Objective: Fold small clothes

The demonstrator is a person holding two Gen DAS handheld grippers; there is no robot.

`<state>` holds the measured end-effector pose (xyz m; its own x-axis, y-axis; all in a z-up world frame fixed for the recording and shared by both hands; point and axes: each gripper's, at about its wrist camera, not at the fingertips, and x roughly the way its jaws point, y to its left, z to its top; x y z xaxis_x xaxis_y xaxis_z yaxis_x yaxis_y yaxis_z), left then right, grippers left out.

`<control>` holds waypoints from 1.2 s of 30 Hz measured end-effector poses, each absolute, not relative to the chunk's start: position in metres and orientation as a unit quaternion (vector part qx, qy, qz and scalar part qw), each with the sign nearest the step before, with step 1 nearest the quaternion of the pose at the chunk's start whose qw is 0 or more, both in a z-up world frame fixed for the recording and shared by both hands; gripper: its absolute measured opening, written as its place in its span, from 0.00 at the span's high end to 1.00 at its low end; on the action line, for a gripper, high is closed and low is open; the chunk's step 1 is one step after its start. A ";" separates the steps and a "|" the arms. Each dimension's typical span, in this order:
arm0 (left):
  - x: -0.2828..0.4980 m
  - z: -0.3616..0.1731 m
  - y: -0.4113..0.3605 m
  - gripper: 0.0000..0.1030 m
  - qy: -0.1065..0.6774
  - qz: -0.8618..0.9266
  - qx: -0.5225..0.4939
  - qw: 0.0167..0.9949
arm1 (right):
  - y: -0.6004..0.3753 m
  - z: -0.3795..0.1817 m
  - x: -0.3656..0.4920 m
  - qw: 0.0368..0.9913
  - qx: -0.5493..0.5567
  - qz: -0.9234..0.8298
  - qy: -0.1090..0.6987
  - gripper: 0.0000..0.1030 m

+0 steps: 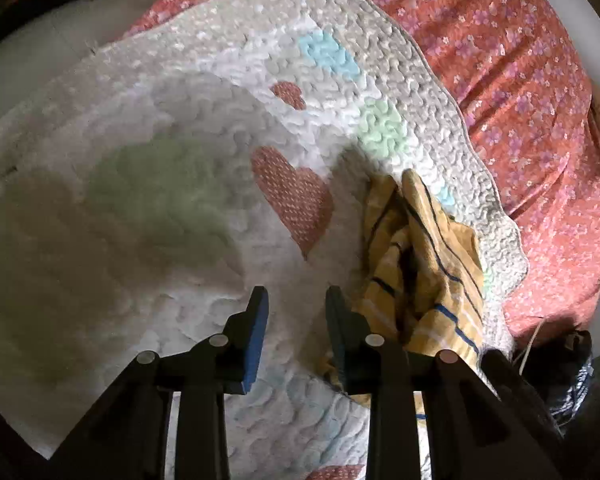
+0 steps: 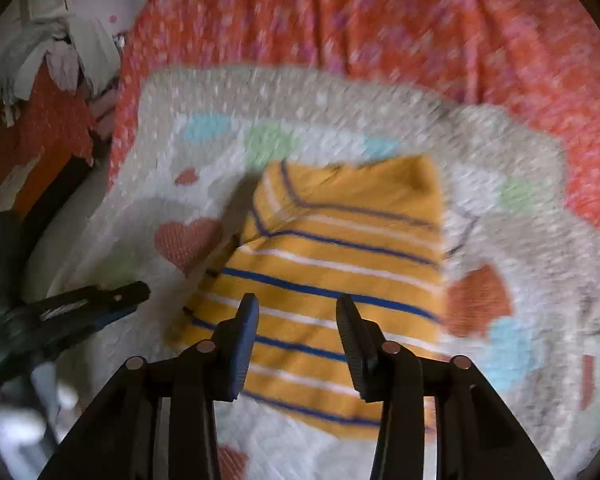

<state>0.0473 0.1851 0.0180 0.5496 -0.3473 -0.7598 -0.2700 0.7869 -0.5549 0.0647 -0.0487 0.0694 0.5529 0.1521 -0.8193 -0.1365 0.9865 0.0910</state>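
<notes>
A small yellow garment (image 2: 340, 248) with blue and white stripes lies folded in a rough rectangle on a white quilted mat (image 2: 520, 240) with heart patches. My right gripper (image 2: 296, 308) is open and empty, hovering above the garment's near half. In the left wrist view the garment (image 1: 424, 256) looks bunched, just right of my left gripper (image 1: 296, 300), which is open and empty over the mat (image 1: 160, 200). The left gripper also shows in the right wrist view (image 2: 136, 292), left of the garment. The right wrist view is blurred.
The mat lies on a red floral bedsheet (image 2: 420, 20), also in the left wrist view (image 1: 520, 100). A pile of pale cloth (image 2: 60, 52) sits off the bed at far left. A dark object (image 1: 572, 356) lies at the mat's right edge.
</notes>
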 end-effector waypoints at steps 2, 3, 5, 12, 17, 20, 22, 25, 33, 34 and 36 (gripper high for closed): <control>0.046 0.020 0.192 0.73 0.470 -0.015 -0.329 0.819 | -0.032 0.045 0.083 0.861 0.019 0.105 0.497 0.62; 0.046 0.021 0.197 0.73 0.467 -0.009 -0.333 0.819 | -0.024 0.037 0.085 0.854 0.023 0.116 0.507 0.62; 0.045 0.023 0.208 0.73 0.460 0.003 -0.342 0.819 | -0.013 0.028 0.088 0.842 0.034 0.140 0.520 0.59; 0.040 0.034 0.210 0.73 0.443 0.007 -0.325 0.835 | -0.054 0.054 0.049 0.835 0.124 0.181 0.505 0.58; 0.020 0.053 0.171 0.70 0.416 0.001 -0.239 0.877 | -0.113 0.062 -0.003 0.856 0.132 0.104 0.489 0.51; -0.001 0.066 0.146 0.59 0.396 0.002 -0.194 0.897 | -0.142 0.051 -0.033 0.853 0.143 0.075 0.496 0.49; -0.017 0.077 0.129 0.48 0.381 0.005 -0.168 0.909 | -0.155 0.044 -0.045 0.854 0.148 0.062 0.496 0.49; -0.035 0.096 0.118 0.12 0.350 0.009 -0.156 0.924 | -0.180 0.045 -0.048 0.853 0.182 0.056 0.485 0.49; 0.004 0.119 0.108 0.03 0.375 0.013 -0.115 0.920 | -0.225 0.059 -0.004 0.862 0.240 0.058 0.443 0.37; 0.006 0.119 0.103 0.03 0.372 0.017 -0.097 0.923 | -0.227 0.058 0.002 0.861 0.244 0.061 0.442 0.36; 0.012 0.115 0.094 0.03 0.375 0.019 -0.068 0.924 | -0.229 0.053 0.013 0.858 0.247 0.067 0.445 0.36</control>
